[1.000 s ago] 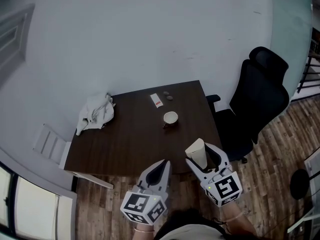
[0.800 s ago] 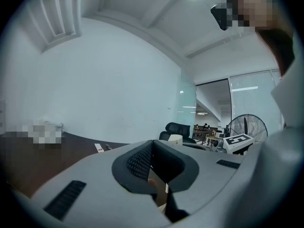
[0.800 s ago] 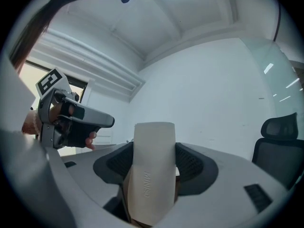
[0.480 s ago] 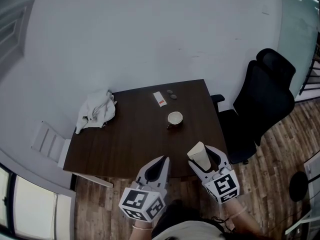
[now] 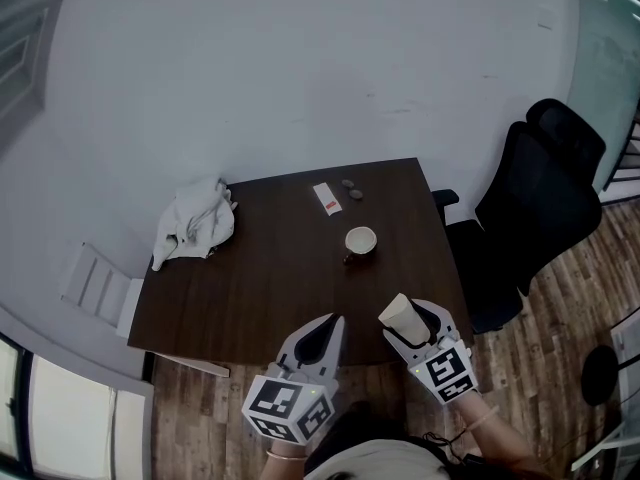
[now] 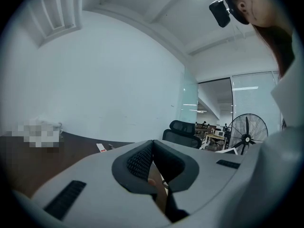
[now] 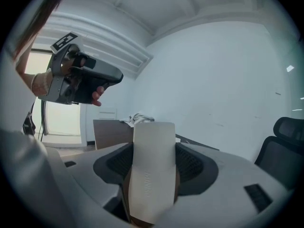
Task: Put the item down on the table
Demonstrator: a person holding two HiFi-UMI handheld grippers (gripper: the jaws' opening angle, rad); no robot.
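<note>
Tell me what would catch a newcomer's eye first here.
The right gripper, lower right, clamps a flat beige item at the near edge of the dark wooden table. Beside it the left gripper is shut and empty. On the table are a white cup, mid-right, and a crumpled white cloth at the far left corner.

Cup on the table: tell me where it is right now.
In the head view the cup stands on the right half of the dark table, just nearer than the small packet and beyond the right gripper.
</note>
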